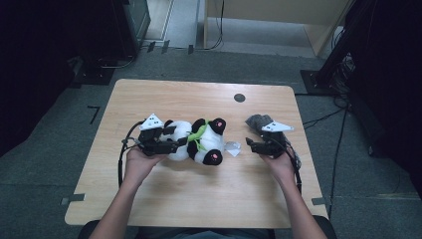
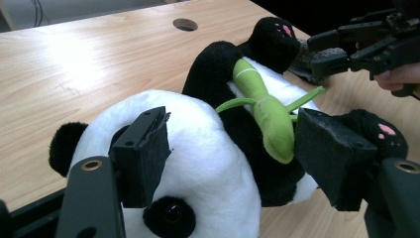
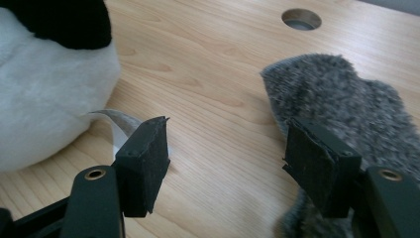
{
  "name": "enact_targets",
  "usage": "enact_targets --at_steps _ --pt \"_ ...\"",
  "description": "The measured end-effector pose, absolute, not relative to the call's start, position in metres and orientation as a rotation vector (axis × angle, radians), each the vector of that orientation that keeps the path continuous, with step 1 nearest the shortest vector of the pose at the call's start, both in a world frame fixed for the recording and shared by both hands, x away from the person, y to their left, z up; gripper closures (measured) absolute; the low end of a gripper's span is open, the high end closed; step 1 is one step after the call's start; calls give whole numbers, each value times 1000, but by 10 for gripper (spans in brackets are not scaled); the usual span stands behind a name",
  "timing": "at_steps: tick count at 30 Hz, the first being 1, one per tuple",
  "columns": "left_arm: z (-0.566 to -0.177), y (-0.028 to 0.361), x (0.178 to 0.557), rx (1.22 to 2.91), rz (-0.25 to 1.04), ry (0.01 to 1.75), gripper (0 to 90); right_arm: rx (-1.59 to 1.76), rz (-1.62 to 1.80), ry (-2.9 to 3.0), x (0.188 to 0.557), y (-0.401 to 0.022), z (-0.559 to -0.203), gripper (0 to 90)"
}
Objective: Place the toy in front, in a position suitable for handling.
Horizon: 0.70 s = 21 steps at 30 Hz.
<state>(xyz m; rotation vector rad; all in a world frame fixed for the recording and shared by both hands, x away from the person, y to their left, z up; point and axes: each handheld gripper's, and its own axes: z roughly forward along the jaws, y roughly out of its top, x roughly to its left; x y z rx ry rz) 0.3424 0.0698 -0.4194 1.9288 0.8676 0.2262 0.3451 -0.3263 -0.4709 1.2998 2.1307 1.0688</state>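
Plush panda lying flat mid-table, a gripper at each end, neither clamping.

Left gripper [image 1: 175, 140] sits at the panda's [image 1: 196, 142] head end: jaws apart, straddling the white head with the pads [image 2: 143, 158] either side of it, no squeeze visible (green bamboo shoot [image 2: 265, 111] runs across its chest). Right gripper [image 1: 250, 144] is spread too, nothing between the pads, just bare table [image 3: 213, 99]; white tag [image 3: 121, 124] at the panda's rump near one pad. Grey fuzzy cloth [image 3: 337, 99] lies beyond, beside the right gripper.

bare table [image 1: 199, 194] near the person, plush panda [image 1: 199, 142] mid-table (grey cloth [image 1: 256, 121] right)
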Motion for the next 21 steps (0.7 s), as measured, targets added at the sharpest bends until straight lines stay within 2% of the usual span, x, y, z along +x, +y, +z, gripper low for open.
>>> enact_targets --at_steps 10,21 --pt "-423 92 340 1896 207 890 280 1352 993 2054 358 -356 -473 362" --pt "-434 102 334 1928 245 896 269 1369 902 2070 380 -360 -487 409"
